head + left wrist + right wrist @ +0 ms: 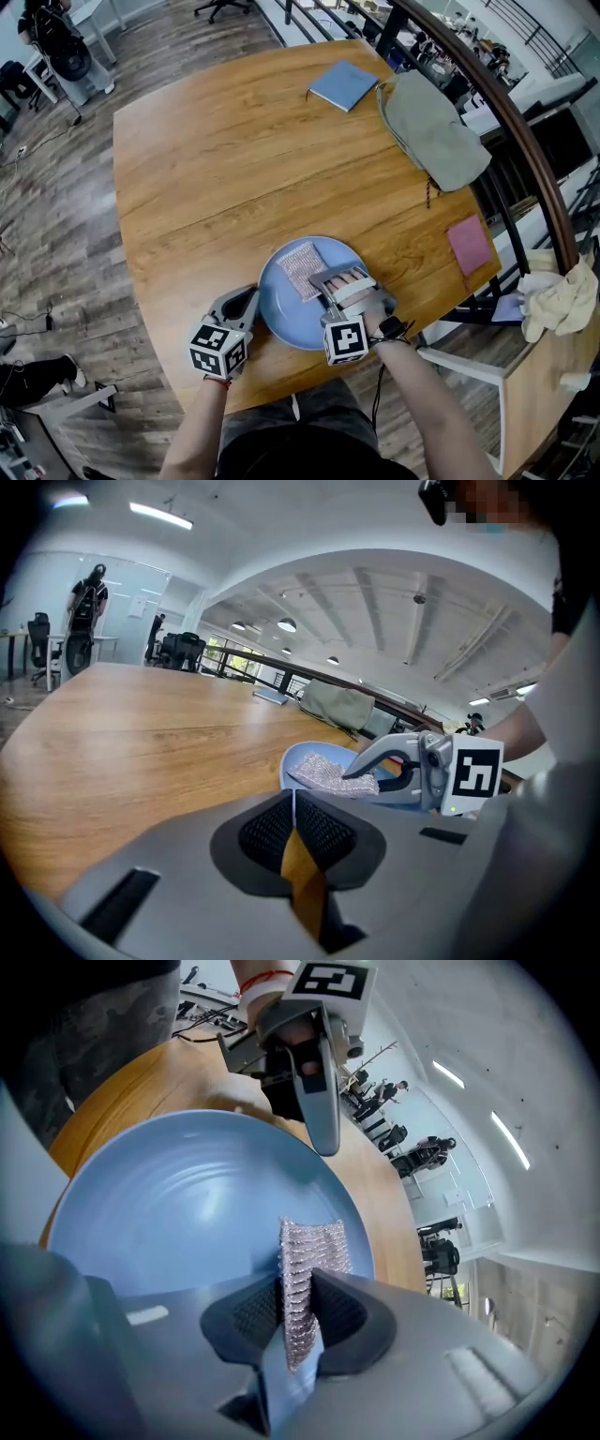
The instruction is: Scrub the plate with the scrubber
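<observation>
A light blue plate [281,314] lies on the wooden table near its front edge. A silver mesh scrubber [301,268] rests on the plate's far part, and my right gripper [317,281] is shut on its near end. In the right gripper view the scrubber [315,1246] stands pinched between the pads, over the plate [178,1204]. My left gripper [255,296] is shut, and its tips sit at the plate's left rim. In the left gripper view the jaws [294,797] are together, with the plate [302,754] and scrubber [323,774] just ahead. Whether they pinch the rim is unclear.
A blue notebook [343,84] and a grey-green bag [431,127] lie at the table's far right. A pink cloth [469,244] sits near the right edge. A curved railing [525,141] runs past the table, and a yellowish rag [561,298] hangs to the right.
</observation>
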The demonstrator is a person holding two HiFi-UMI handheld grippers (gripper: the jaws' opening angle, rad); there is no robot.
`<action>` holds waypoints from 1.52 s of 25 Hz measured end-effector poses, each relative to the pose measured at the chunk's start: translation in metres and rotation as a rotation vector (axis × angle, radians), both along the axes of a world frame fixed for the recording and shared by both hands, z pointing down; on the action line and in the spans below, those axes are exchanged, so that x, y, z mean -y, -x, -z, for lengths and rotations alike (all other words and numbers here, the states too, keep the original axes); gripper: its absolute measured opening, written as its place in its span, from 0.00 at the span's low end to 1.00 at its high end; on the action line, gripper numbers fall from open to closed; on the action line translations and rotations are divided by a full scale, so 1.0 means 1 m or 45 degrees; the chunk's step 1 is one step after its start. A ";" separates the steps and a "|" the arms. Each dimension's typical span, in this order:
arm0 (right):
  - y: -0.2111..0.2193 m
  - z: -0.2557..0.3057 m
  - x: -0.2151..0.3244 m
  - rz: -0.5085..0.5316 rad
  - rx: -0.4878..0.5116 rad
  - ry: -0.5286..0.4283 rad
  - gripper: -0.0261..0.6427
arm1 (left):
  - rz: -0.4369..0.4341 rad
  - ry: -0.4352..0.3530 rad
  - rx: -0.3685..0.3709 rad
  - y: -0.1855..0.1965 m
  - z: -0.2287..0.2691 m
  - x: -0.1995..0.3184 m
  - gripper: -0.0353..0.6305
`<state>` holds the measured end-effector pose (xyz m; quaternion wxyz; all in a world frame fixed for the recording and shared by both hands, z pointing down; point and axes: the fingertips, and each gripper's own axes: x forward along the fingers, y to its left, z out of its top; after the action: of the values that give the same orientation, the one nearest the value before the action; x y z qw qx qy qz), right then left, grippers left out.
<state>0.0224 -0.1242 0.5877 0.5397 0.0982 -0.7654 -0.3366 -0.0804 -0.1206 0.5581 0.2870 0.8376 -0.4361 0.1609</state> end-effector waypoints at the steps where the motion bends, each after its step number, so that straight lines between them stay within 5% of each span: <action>1: -0.003 -0.001 0.002 -0.017 -0.002 -0.003 0.16 | -0.015 0.017 0.018 -0.002 -0.001 -0.005 0.05; 4: -0.015 -0.001 0.008 -0.058 -0.017 -0.037 0.17 | -0.055 0.034 0.100 -0.009 -0.004 -0.018 0.10; 10: -0.049 -0.003 0.002 -0.155 -0.014 0.016 0.17 | 0.006 0.081 -0.031 -0.009 -0.006 -0.016 0.10; 19: -0.082 0.001 -0.038 -0.215 -0.052 0.114 0.17 | 0.068 0.118 -0.078 -0.010 -0.008 -0.013 0.10; 29: -0.035 -0.003 -0.088 -0.017 -0.054 0.300 0.17 | 0.121 0.127 -0.134 -0.010 -0.008 -0.007 0.10; 38: 0.018 -0.003 -0.083 0.204 -0.087 0.298 0.17 | 0.107 0.110 -0.108 -0.013 -0.007 -0.007 0.10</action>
<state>0.0045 -0.0417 0.5910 0.5445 -0.0384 -0.7859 -0.2903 -0.0678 -0.1136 0.5656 0.3477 0.8114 -0.4510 0.1317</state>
